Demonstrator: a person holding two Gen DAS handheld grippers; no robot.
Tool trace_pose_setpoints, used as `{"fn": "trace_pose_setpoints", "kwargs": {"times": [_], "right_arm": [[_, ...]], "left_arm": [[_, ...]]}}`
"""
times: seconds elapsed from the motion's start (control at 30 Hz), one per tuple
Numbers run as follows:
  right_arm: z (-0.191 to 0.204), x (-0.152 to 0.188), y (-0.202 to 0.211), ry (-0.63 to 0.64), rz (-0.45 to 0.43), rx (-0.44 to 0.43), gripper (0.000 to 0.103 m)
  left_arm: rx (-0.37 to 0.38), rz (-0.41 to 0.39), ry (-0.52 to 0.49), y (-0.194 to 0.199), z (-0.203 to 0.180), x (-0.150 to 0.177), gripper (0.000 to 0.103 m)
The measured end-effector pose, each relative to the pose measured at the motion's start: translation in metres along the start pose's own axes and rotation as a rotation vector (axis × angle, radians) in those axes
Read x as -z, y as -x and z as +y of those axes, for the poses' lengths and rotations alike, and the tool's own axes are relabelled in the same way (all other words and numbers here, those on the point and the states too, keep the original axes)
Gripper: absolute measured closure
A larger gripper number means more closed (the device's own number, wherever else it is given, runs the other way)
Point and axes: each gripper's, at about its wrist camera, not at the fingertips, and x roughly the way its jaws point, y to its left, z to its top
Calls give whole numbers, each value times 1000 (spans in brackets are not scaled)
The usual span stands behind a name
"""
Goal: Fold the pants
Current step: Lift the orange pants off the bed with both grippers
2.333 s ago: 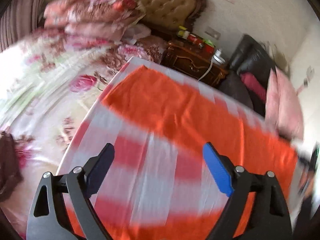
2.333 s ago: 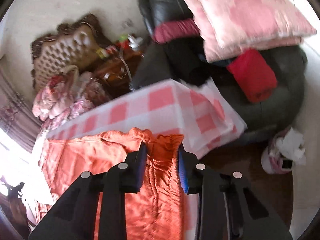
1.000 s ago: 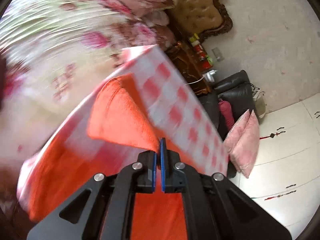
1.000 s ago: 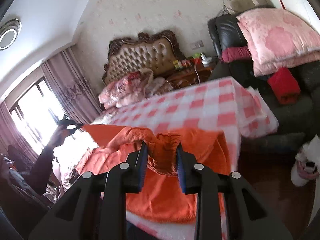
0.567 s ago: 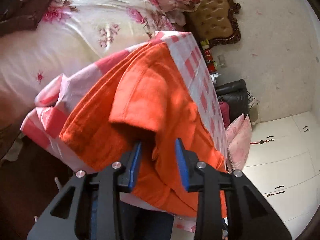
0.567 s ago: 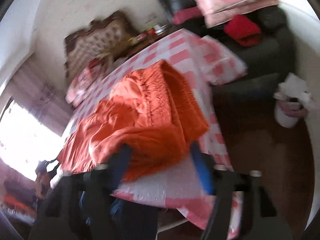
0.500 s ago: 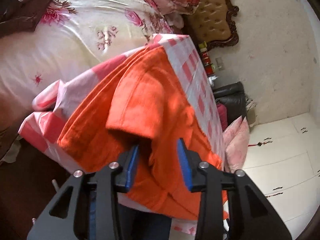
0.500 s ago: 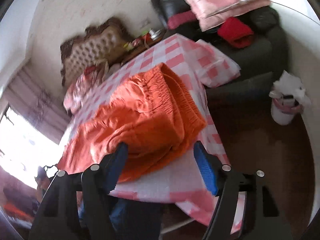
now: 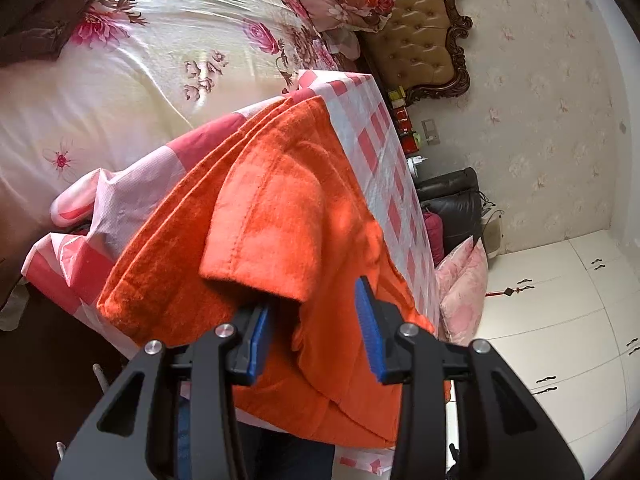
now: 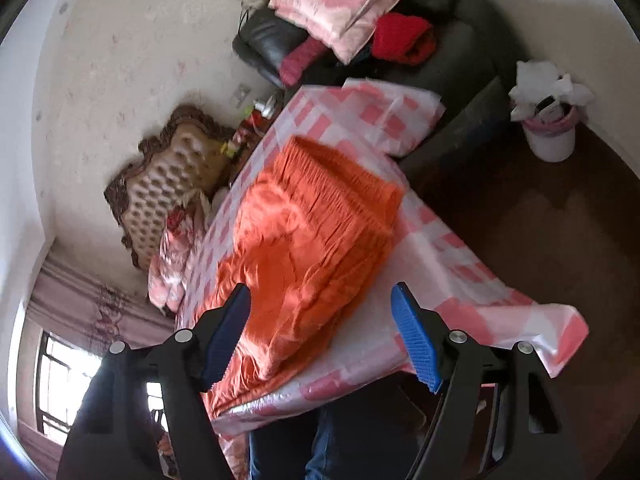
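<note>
— Pants (image 9: pixel 280 216), how many, and where?

— One orange pair, folded over on itself, lying on the checked tablecloth (image 9: pixel 384 152) along the table's near edge. Its long axis runs with that edge; in my right view the gathered waistband (image 10: pixel 340 176) points toward the table's far end by the black sofa (image 10: pixel 460 52). One table, one bed (image 9: pixel 120 60) beside it, one white bin (image 10: pixel 550 136) on the floor.

— And your two tools?

— My left gripper (image 9: pixel 312 332) sits tilted at the near edge, fingers parted around a hanging fold of cloth without pinching it. My right gripper (image 10: pixel 320 336) hangs above the near edge, looking down, fingers spread wide and holding nothing, apart from the fabric.
</note>
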Motion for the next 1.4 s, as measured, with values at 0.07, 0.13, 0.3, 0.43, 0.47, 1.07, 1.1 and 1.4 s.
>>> {"fn": "trace_pose_setpoints", "kwargs": {"times": [0.07, 0.13, 0.3, 0.43, 0.47, 1.07, 1.1, 1.4], "right_arm": [[6, -3, -14, 16, 12, 14, 32], [14, -9, -29, 37, 29, 61, 80], [61, -66, -49, 106, 56, 93, 91], [108, -131, -65, 130, 31, 47, 91], [118, -140, -59, 152, 0, 32, 91], [18, -50, -71, 220, 89, 248, 92], [23, -46, -72, 239, 80, 273, 92], [23, -31, -60, 305, 39, 355, 93]], "left_arm": [[-9, 6, -9, -1, -1, -2, 69], [-40, 22, -28, -6, -4, -6, 94], [-135, 56, -115, -9, -58, -42, 102], [-121, 38, -206, -6, -142, -92, 102], [-105, 19, -211, 2, -159, -100, 102], [-104, 97, -142, 26, 4, 4, 102], [-95, 100, -140, 26, 3, 1, 102], [-88, 83, -87, 34, 14, -4, 94]]}}
